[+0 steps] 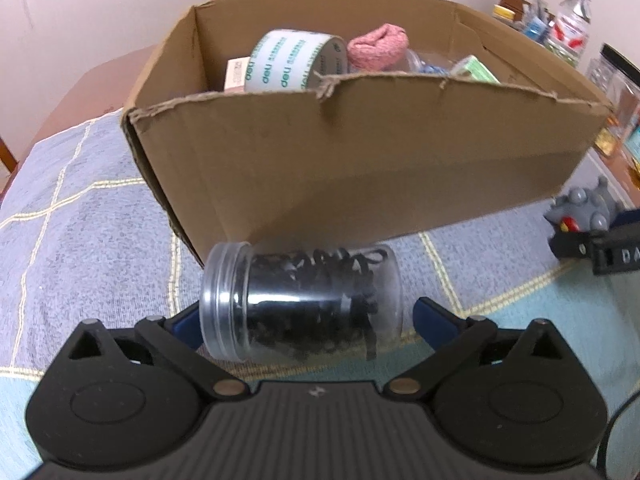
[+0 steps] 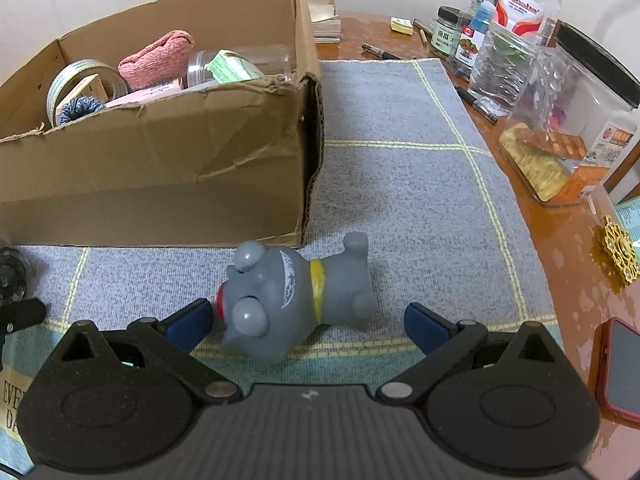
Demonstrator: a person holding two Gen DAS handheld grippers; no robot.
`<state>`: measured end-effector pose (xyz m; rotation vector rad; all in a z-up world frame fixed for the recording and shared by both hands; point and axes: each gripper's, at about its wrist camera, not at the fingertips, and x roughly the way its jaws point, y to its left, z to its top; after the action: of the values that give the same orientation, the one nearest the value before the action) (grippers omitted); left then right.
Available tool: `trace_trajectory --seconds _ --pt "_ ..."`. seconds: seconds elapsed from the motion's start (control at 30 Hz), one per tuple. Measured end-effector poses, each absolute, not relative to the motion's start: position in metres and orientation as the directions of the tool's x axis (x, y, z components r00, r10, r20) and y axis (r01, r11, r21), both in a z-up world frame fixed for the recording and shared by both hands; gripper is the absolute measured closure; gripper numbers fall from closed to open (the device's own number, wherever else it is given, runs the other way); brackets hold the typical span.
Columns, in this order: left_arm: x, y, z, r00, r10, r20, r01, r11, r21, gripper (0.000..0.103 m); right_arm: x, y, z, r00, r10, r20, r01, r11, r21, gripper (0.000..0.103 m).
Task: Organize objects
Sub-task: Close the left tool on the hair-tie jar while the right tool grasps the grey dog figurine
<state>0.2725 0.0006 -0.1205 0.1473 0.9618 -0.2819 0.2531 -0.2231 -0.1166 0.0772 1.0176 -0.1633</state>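
Observation:
A clear plastic jar [image 1: 320, 280] full of black hair ties lies on its side on the checked cloth, just in front of the cardboard box [image 1: 360, 168]. My left gripper [image 1: 308, 306] is open, with the jar between its blue pads [image 1: 434, 320] and a gap on the right side. A grey rubber dog toy [image 2: 296, 300] with a yellow collar lies on its side between the blue pads [image 2: 426, 328] of my right gripper [image 2: 309, 306], which is open too. Its left pad is close to the toy's red mouth; the right pad stands clear of it.
The box holds a tape roll [image 1: 296, 60], a pink cloth [image 1: 378, 46], a clear jar [image 2: 240, 64] and small cartons. Right of the cloth, on the wooden table [image 2: 560, 248], stand bottles [image 2: 524, 4], a clear container [image 2: 568, 132], pens, a gold ornament [image 2: 618, 248] and a phone [image 2: 620, 372].

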Motion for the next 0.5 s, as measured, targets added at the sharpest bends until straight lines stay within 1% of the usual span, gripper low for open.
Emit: trace_trajectory --seconds 0.23,0.33,0.4,0.5 --pt "0.2749 -0.0023 -0.1211 0.551 -0.146 -0.822 0.259 0.966 0.002 0.001 0.2517 -0.2249 -0.1166 0.519 -0.093 -0.850 0.156 0.988 -0.012 0.000" --pt "0.2732 -0.0042 -0.1197 0.565 -0.122 -0.816 0.251 0.967 0.030 0.001 0.2534 -0.2253 -0.1168 0.519 -0.086 -0.851 0.142 0.990 -0.013 0.000" --pt "0.2724 -0.0050 -0.1176 0.572 -0.121 -0.812 0.257 0.966 0.037 0.004 0.2549 -0.2255 -0.1169 0.516 -0.083 -0.853 0.136 0.991 -0.014 0.000" --pt "0.2726 -0.0028 -0.1142 0.573 -0.135 -0.809 0.247 0.969 0.013 0.007 0.2566 -0.2247 -0.1167 0.511 -0.086 -0.855 0.133 0.991 -0.020 0.000"
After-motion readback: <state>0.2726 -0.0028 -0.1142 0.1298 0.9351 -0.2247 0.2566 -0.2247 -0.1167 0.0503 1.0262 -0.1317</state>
